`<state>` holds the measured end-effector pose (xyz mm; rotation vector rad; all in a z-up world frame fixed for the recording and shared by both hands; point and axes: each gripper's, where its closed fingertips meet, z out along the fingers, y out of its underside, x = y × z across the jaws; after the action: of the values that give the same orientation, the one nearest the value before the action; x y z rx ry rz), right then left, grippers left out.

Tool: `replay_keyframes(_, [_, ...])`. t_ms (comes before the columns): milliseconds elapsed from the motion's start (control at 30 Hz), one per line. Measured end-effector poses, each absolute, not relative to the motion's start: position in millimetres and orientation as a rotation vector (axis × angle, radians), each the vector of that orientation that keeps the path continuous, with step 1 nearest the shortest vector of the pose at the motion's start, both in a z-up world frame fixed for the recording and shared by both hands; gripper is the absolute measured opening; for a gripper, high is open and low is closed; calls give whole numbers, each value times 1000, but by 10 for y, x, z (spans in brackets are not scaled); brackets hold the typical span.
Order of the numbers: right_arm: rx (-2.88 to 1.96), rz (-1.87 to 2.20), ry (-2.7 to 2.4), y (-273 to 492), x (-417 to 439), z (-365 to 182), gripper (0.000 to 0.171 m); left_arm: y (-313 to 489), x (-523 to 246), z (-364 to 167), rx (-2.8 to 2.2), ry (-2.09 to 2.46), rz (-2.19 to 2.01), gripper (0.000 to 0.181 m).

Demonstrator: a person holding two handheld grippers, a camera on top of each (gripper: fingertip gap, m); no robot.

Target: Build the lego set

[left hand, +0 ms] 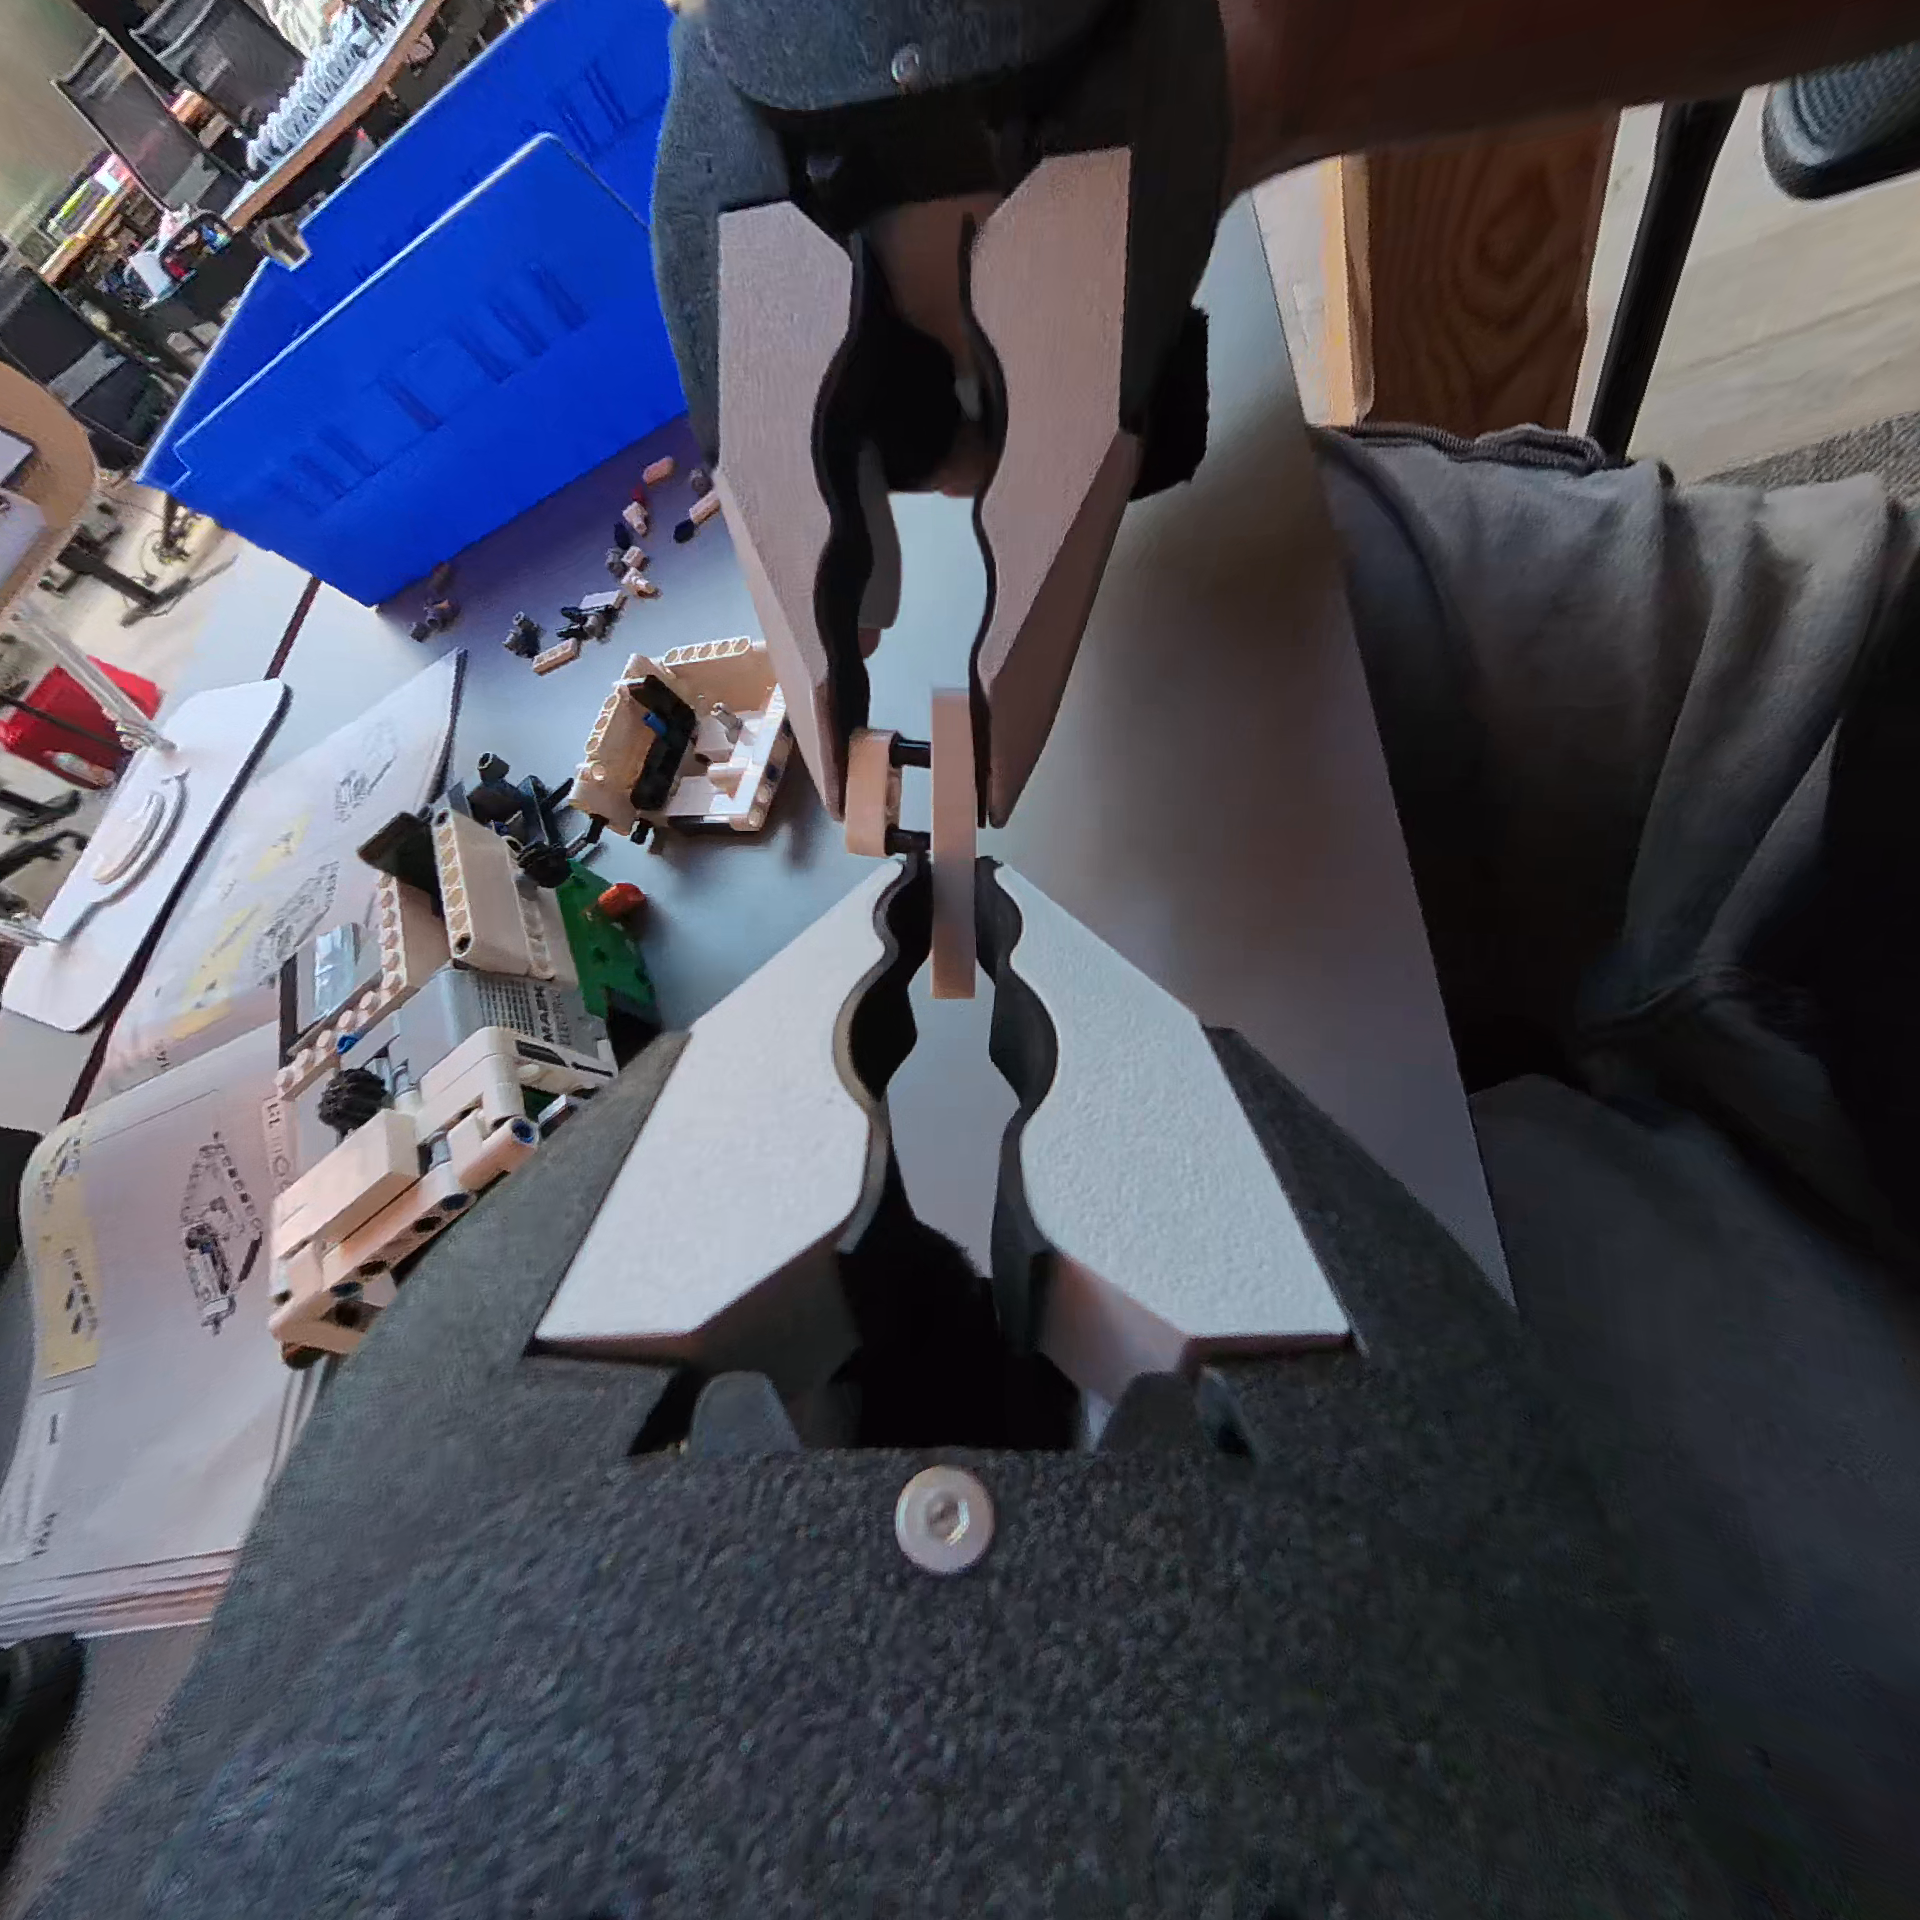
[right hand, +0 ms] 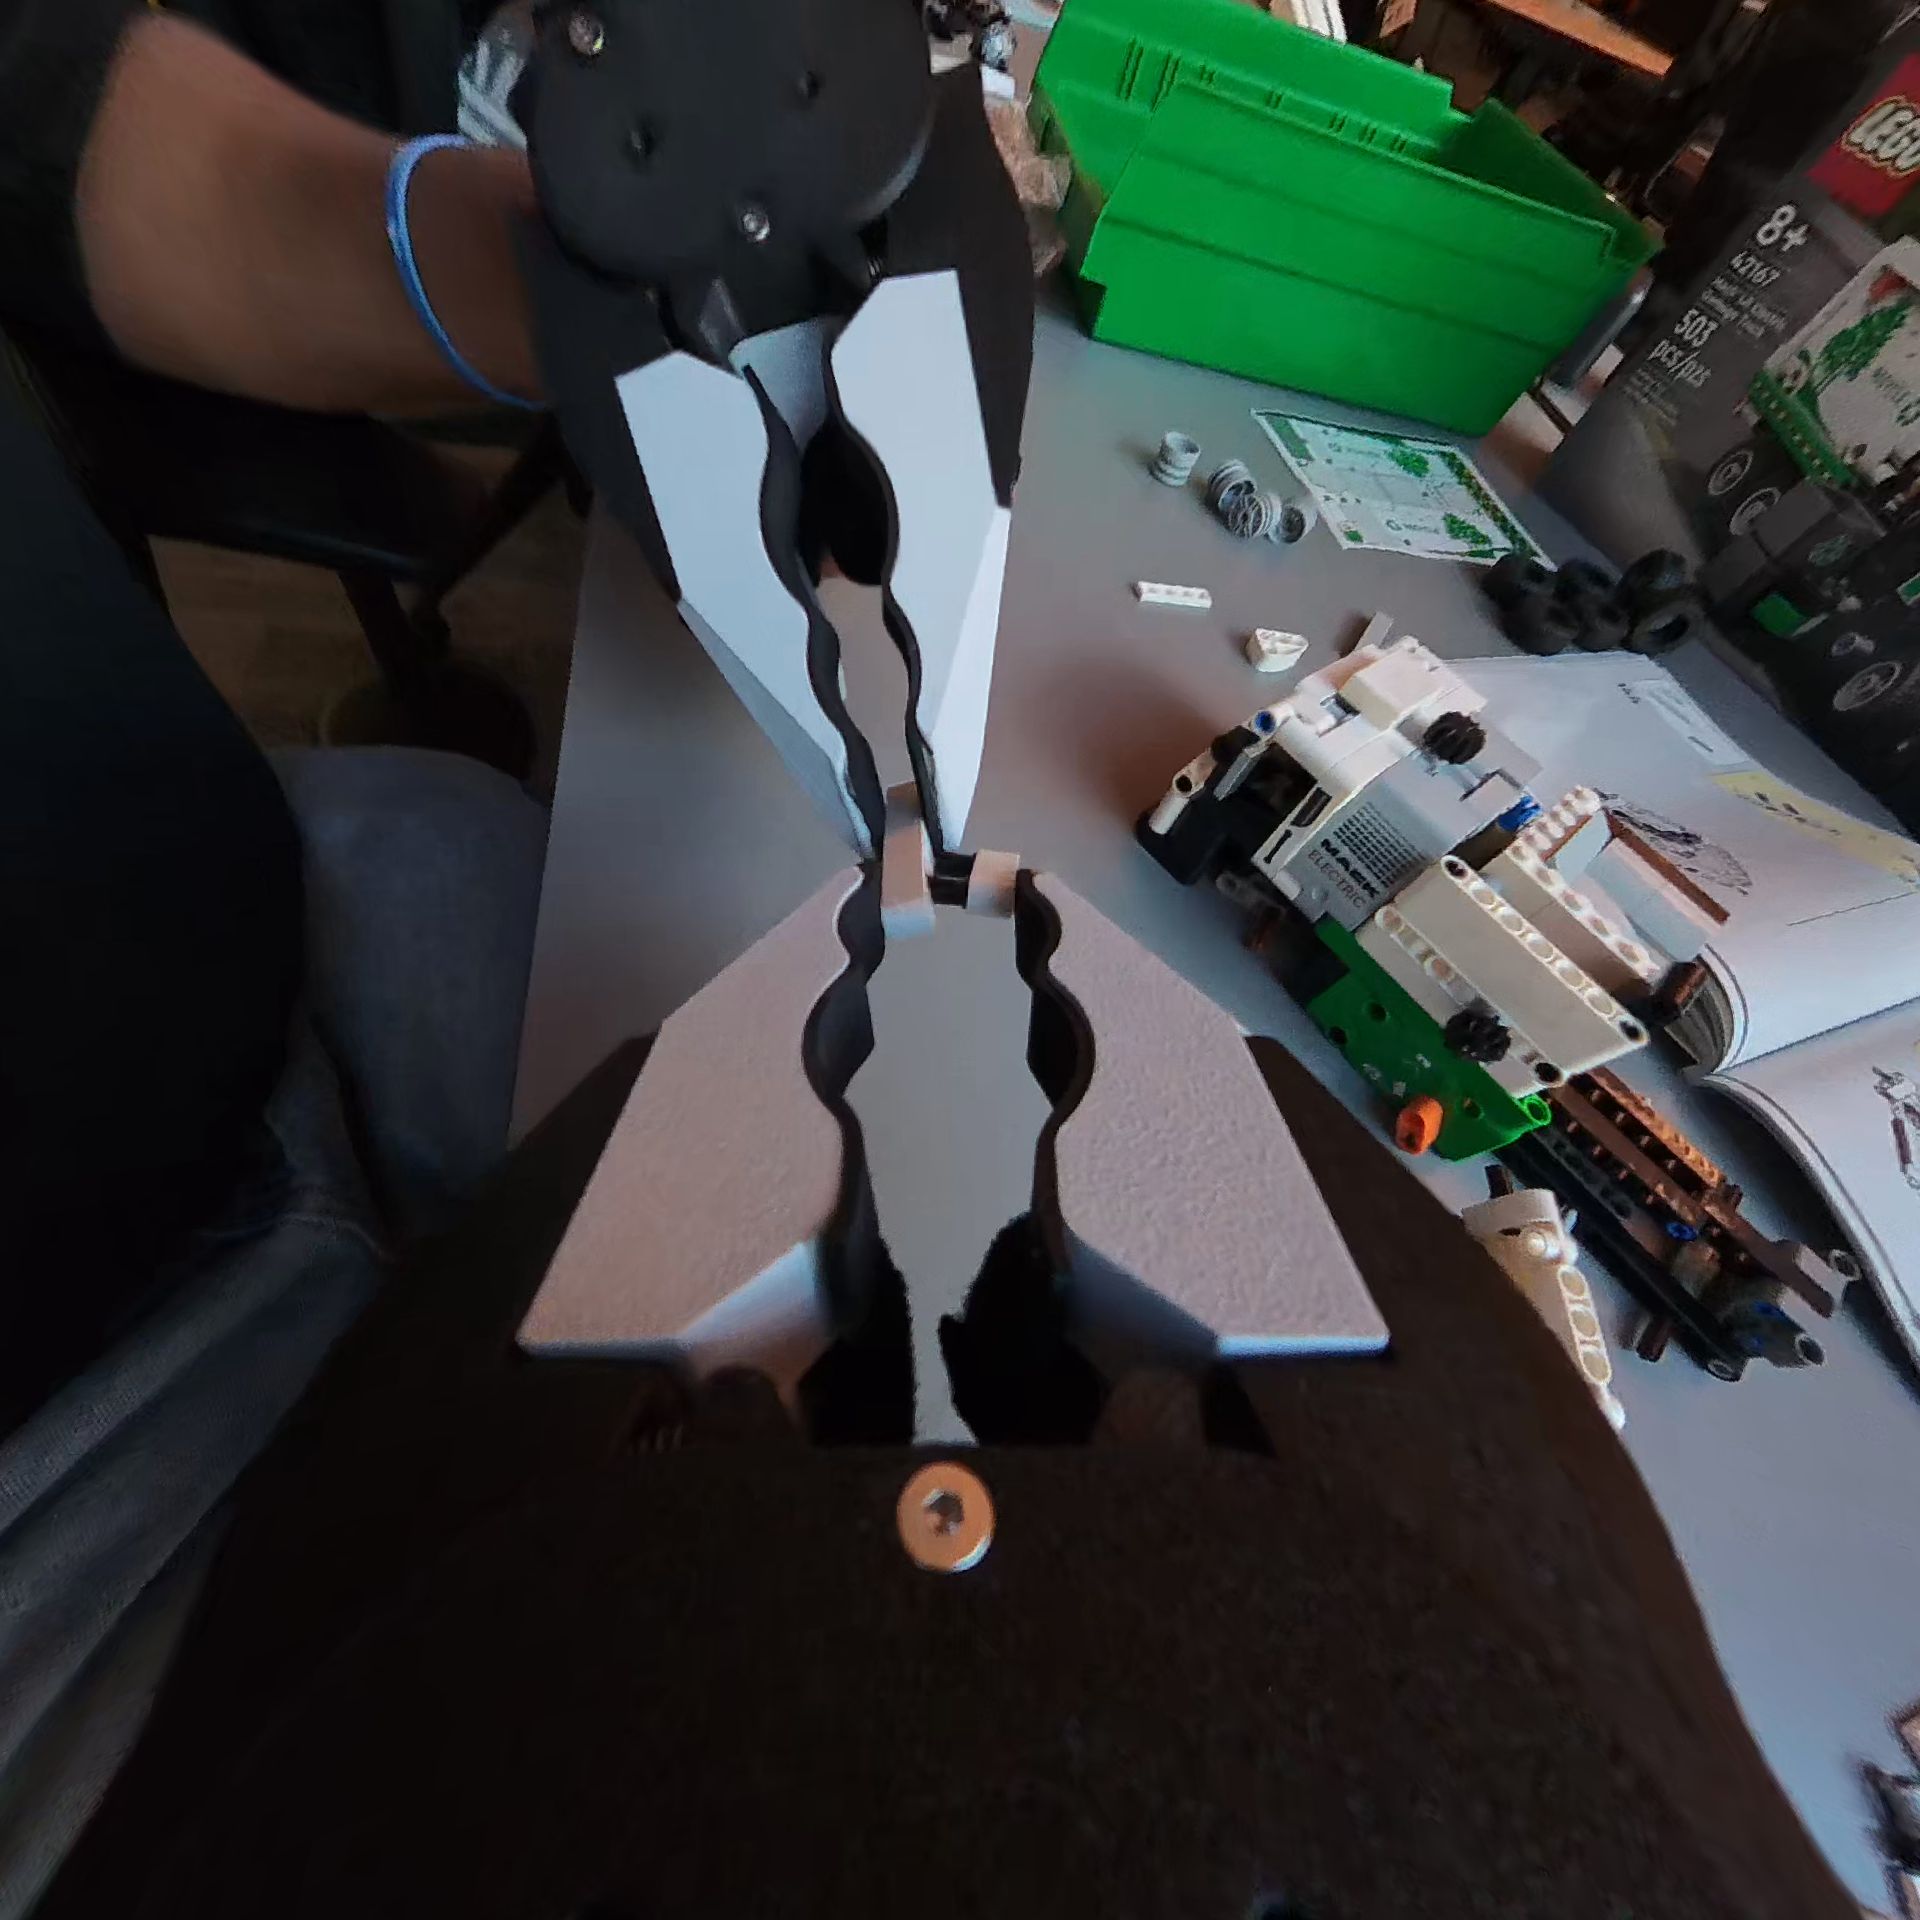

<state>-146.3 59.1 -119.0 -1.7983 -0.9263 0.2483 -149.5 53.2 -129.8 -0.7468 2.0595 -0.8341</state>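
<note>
In the left wrist view my left gripper [left hand: 951, 868] is shut on a long white beam [left hand: 954, 935] and holds it upright above the grey table [left hand: 1195, 779]. A small white piece [left hand: 871, 792] joins the beam through two black pins [left hand: 914, 753]. My right gripper [left hand: 914, 810] comes in from above, its fingers on the outer sides of the small piece and the beam. In the right wrist view my right gripper [right hand: 943, 883] spans the beam's end [right hand: 904, 899], a pin [right hand: 948, 888] and the small piece [right hand: 992, 878]. The left gripper [right hand: 912, 836] faces it from above.
A partly built white and green truck [left hand: 447, 1039] [right hand: 1403, 883] stands beside open instruction booklets [left hand: 135, 1299] [right hand: 1818, 883]. Also on the table are a white frame assembly [left hand: 696, 748], loose pieces [left hand: 613, 582], black tyres [right hand: 1600, 603], a blue bin [left hand: 416, 395], a green bin [right hand: 1299, 229] and the set's box [right hand: 1787, 416]. Less than 4 cm separates the two grippers' tips.
</note>
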Motion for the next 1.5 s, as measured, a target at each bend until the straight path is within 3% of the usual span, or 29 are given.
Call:
replay_keyframes(667, [-1575, 42, -1029, 527, -1505, -1016, 23, 498, -1473, -1148, -688, 1982, -889, 9])
replay_keyframes(767, [-1596, 73, -1018, 531, -1484, -1005, 23, 606, -1407, -1069, -749, 1898, -869, 41])
replay_keyframes(833, [-1593, 87, -1021, 519, -1493, -991, 23, 607, -1406, -1043, -750, 1883, -874, 47])
replay_keyframes(933, [-1597, 77, -1041, 507, -1493, -996, 23, 524, -1425, -1086, -687, 1909, -842, 30])
replay_keyframes(1067, [-1619, 81, -1076, 490, -1509, -1051, 23, 459, -1407, -1160, -660, 1930, -795, 23])
replay_keyframes(1500, [-1739, -23, -1022, 567, -1380, -1164, 24, 607, -1334, -1254, -732, 1919, -710, 22])
